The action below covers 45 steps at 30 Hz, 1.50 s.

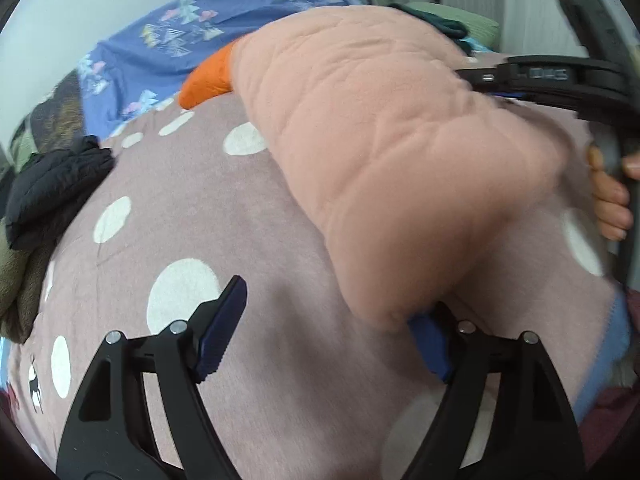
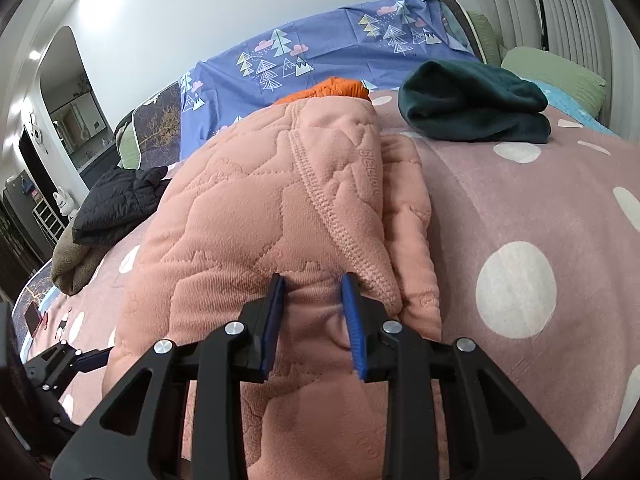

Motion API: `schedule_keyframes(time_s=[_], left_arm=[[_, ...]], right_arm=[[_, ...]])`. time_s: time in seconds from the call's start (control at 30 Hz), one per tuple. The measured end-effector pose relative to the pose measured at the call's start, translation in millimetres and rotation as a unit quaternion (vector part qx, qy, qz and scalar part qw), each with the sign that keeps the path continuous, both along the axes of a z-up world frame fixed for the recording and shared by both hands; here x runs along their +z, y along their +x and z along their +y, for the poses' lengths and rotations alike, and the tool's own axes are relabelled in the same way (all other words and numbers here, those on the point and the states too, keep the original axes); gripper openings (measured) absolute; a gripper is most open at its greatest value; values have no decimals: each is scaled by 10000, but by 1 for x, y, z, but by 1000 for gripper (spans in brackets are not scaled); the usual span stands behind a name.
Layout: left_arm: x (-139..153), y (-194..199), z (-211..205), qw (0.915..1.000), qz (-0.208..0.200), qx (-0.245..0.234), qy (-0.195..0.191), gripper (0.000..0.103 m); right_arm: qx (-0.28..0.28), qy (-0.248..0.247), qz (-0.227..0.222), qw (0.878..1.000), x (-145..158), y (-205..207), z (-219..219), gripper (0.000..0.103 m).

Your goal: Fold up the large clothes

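A quilted pink garment (image 2: 256, 216) lies folded in a thick bundle on the dotted mauve blanket (image 2: 520, 208). My right gripper (image 2: 312, 292) is shut on a bunched fold at the garment's near edge, the fabric pinched between its blue pads. In the left wrist view the same pink garment (image 1: 384, 128) is blurred and hangs over the blanket (image 1: 248, 216). My left gripper (image 1: 332, 316) is open and empty, its right finger (image 1: 430, 346) touching the garment's lower tip. The right gripper's body and the hand holding it (image 1: 608, 196) show at the right edge.
A black puffer jacket (image 2: 116, 204) lies on a brown garment (image 2: 74, 260) at the left. A dark teal folded garment (image 2: 476, 100) sits at the back right. An orange garment (image 2: 332, 90) lies behind the pink one. A blue tree-print sheet (image 2: 320, 64) covers the back.
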<state>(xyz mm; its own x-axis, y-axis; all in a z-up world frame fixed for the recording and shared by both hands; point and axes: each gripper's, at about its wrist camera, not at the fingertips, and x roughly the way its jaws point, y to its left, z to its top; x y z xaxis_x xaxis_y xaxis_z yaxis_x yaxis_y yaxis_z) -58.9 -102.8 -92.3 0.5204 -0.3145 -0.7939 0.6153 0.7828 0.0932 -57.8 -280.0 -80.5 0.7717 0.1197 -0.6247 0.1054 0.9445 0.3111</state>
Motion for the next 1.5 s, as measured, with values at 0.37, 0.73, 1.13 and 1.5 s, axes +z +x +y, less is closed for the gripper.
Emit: schedule_keyframes(time_s=[0.37, 0.73, 1.13, 1.5], left_arm=[[84, 42, 7, 9895, -685, -250, -1249, 53], [36, 110, -47, 9948, -335, -146, -951, 66], [34, 106, -46, 9960, -310, -114, -833, 66], [34, 105, -43, 9953, -296, -109, -917, 67]], right_arm=[[-60, 60, -155, 9998, -1, -4, 1, 30], [56, 191, -191, 9996, 3, -16, -1, 32], [-614, 466, 20, 9970, 1, -52, -32, 70], [-408, 1611, 467, 9850, -30, -50, -48, 82]])
